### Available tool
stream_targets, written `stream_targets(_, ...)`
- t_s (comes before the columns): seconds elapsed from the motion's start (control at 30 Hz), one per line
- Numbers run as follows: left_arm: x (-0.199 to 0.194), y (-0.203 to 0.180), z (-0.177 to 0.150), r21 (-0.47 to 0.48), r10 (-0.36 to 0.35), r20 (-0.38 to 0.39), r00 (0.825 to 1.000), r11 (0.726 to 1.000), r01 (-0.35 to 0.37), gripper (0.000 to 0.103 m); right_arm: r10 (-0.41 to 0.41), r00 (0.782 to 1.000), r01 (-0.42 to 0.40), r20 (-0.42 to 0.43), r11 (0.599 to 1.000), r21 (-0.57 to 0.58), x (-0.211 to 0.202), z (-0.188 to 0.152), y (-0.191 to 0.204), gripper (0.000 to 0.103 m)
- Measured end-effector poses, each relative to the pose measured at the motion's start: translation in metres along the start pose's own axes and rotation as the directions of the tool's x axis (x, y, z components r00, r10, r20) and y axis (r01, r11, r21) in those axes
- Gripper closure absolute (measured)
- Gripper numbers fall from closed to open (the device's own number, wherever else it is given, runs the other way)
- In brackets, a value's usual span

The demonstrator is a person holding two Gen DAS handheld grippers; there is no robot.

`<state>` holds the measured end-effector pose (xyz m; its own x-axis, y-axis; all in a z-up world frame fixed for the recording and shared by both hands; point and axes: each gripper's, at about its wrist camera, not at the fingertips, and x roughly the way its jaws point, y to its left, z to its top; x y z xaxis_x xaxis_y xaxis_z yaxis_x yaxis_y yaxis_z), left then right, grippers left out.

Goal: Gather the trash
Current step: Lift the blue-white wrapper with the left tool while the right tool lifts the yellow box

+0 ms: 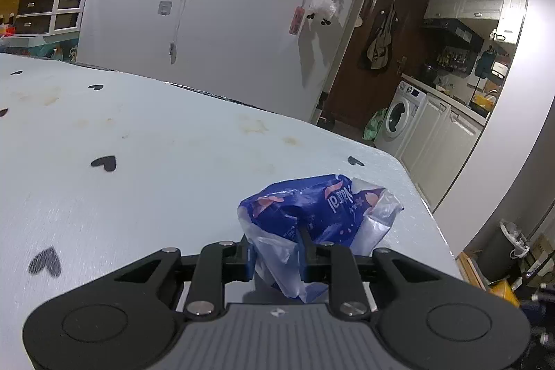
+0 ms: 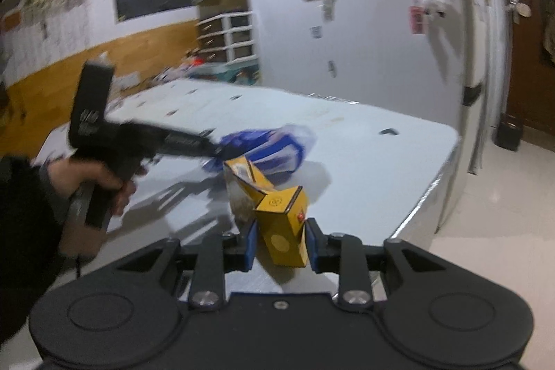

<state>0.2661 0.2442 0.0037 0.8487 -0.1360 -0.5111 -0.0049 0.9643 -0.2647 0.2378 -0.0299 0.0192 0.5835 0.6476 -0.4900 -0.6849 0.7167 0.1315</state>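
Both grippers are clamped: left gripper pinches the crumpled blue plastic wrapper low in frame, right gripper grips the torn yellow carton over the table. Wrapper looks light, soft, slippery; carton stiffer, best held across its flat sides.

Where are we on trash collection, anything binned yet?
Nothing visibly binned. In hand: the left gripper is shut on the blue plastic wrapper, and the right gripper has the yellow carton between its pads; both items are over the table. Left to do: carry both off and drop them. A dark bin stands on the floor past the table's corner, a likely target.
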Motion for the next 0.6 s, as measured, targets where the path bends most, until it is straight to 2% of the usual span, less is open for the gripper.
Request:
stream_targets(0.07,-0.005,0.001,-0.003,-0.004,0.000,0.005,1.000,1.000,0.000,0.079,0.017,1.000,-0.018,-0.013,0.999,-0.052,-0.006,-0.006,0.010,0.068)
stream_targets(0.23,-0.015,0.006,-0.006,-0.031,-0.005,0.027,1.000,0.999,0.006,0.079,0.043,0.997,-0.051,-0.060,0.990,-0.132,-0.019,-0.018,0.027,0.044)
stream_targets(0.33,-0.018,0.008,-0.007,-0.043,-0.005,0.038,0.999,0.999,0.007,0.079,0.045,0.998,-0.052,-0.050,0.988,-0.146,-0.028,-0.018,0.028,0.037)
stream_targets(0.5,-0.021,0.010,-0.007,-0.052,-0.009,0.057,0.998,0.999,0.012,0.079,0.035,0.999,-0.033,0.033,0.996,-0.077,-0.030,0.001,0.010,0.037)
stream_targets(0.57,-0.023,0.010,-0.006,-0.056,-0.008,0.062,0.998,0.998,0.012,0.079,0.040,0.997,-0.038,0.064,0.999,-0.036,-0.023,0.015,0.001,0.044)
stream_targets(0.6,-0.023,0.011,-0.006,-0.060,-0.007,0.065,0.998,0.998,0.011,0.079,0.042,0.996,-0.041,0.075,0.999,-0.015,-0.019,0.020,-0.002,0.056)
